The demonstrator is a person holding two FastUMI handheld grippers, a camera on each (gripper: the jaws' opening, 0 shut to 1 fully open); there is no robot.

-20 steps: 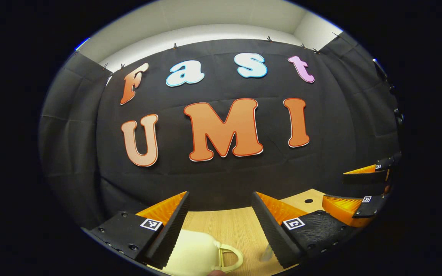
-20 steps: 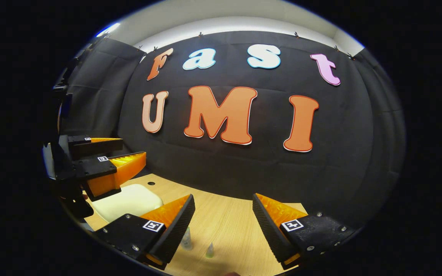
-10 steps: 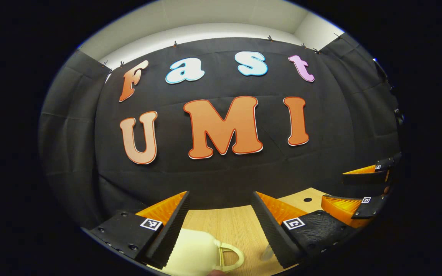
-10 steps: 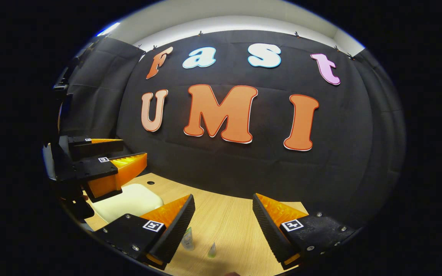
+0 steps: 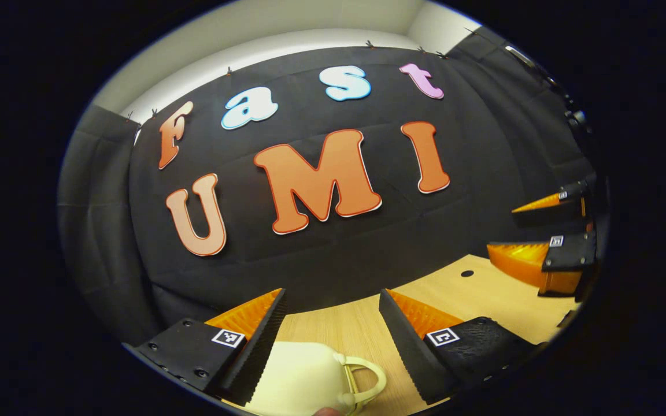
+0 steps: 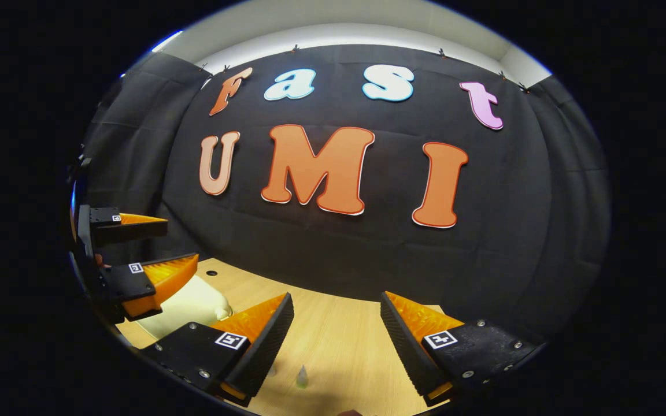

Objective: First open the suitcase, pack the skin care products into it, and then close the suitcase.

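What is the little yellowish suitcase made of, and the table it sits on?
The suitcase looks like hard, smooth plastic: a rounded, pale cream shell with a soft sheen and a moulded loop handle. The table looks like light wood or a wood-look laminate, matte, with fine straight grain lines.

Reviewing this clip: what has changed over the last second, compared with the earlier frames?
The left gripper has turned, so the wall tilts in its view and more of the suitcase handle shows. In the right gripper view the left gripper sits lower over the suitcase, and the small bottle has slid toward the bottom edge. Nothing was gripped or released: both the left and right gripper stay open above the table.
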